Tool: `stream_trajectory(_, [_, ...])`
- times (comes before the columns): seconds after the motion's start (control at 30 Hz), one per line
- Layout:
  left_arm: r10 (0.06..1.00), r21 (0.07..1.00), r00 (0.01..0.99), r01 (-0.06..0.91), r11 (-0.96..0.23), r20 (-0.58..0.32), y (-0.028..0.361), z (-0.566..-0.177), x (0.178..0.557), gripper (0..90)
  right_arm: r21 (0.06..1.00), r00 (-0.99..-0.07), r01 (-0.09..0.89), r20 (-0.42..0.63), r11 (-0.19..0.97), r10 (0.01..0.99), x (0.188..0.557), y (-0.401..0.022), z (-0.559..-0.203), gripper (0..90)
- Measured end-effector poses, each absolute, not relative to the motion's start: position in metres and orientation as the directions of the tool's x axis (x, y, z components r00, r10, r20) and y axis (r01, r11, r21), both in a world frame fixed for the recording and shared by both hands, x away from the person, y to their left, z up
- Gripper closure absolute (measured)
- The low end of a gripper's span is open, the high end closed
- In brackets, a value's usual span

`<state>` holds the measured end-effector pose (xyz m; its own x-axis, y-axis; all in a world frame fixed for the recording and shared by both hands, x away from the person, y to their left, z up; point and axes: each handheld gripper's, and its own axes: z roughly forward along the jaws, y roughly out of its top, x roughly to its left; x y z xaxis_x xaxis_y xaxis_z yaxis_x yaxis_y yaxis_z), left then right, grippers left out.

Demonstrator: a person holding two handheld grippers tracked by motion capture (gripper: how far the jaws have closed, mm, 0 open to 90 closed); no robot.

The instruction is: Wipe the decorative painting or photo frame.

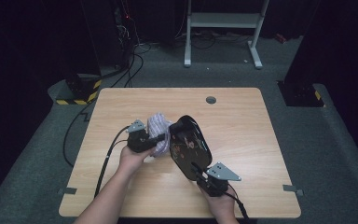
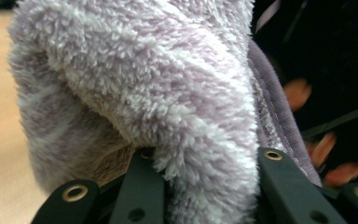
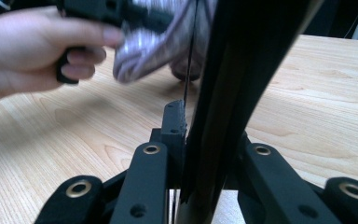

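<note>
**Fleece going into the black bag**

While the right gripper (image 1: 204, 176) sits at the table's (image 1: 242, 116) 6 o'clock edge, its jaws are clamped narrowly on the rim of the black bag (image 1: 189, 145), which stands tilted toward 11 o'clock. Just past it, at 10 o'clock from the bag's middle, the left gripper (image 1: 161, 138) pinches a fold of lilac fleece (image 2: 158, 79), jaws close together. Touching the bag's mouth, the fleece rests on the table near its centre.
</note>
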<state>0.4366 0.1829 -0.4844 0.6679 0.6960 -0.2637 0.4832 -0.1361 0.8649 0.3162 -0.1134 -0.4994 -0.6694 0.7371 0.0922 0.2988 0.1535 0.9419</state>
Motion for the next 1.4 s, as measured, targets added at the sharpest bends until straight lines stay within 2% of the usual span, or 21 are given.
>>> stream_trajectory(0.23, [0.677, 0.81, 0.687, 0.539, -0.233, -0.263, 0.178, -0.512, 0.434, 73.2, 0.942, -0.669, 0.298, 0.09, 0.156, 0.738, 0.316, -0.113, -0.5, 76.6])
stream_trajectory(0.43, [0.685, 0.809, 0.673, 0.55, -0.21, -0.28, 0.182, -0.511, 0.435, 73.0, 0.936, -0.656, 0.313, 0.092, 0.158, 0.749, 0.317, -0.114, -0.498, 79.2])
stream_trajectory(0.73, [0.681, 0.862, 0.662, 0.499, -0.088, -0.314, 0.199, -0.485, 0.434, 72.8, 0.935, -0.676, 0.32, 0.112, 0.154, 0.728, 0.32, -0.116, -0.498, 80.4])
stream_trajectory(0.97, [0.636, 0.893, 0.681, 0.45, 0.026, -0.362, 0.21, -0.462, 0.433, 72.6, 0.935, -0.692, 0.322, 0.128, 0.145, 0.711, 0.323, -0.119, -0.499, 80.5])
stream_trajectory(1.03, [0.644, 0.895, 0.686, 0.447, -0.004, -0.34, 0.206, -0.46, 0.435, 72.5, 0.936, -0.692, 0.324, 0.133, 0.141, 0.71, 0.324, -0.12, -0.499, 80.4])
stream_trajectory(1.4, [0.641, 0.863, 0.683, 0.501, -0.063, -0.35, 0.198, -0.481, 0.444, 73.5, 0.936, -0.687, 0.333, 0.157, 0.115, 0.71, 0.325, -0.122, -0.501, 80.3])
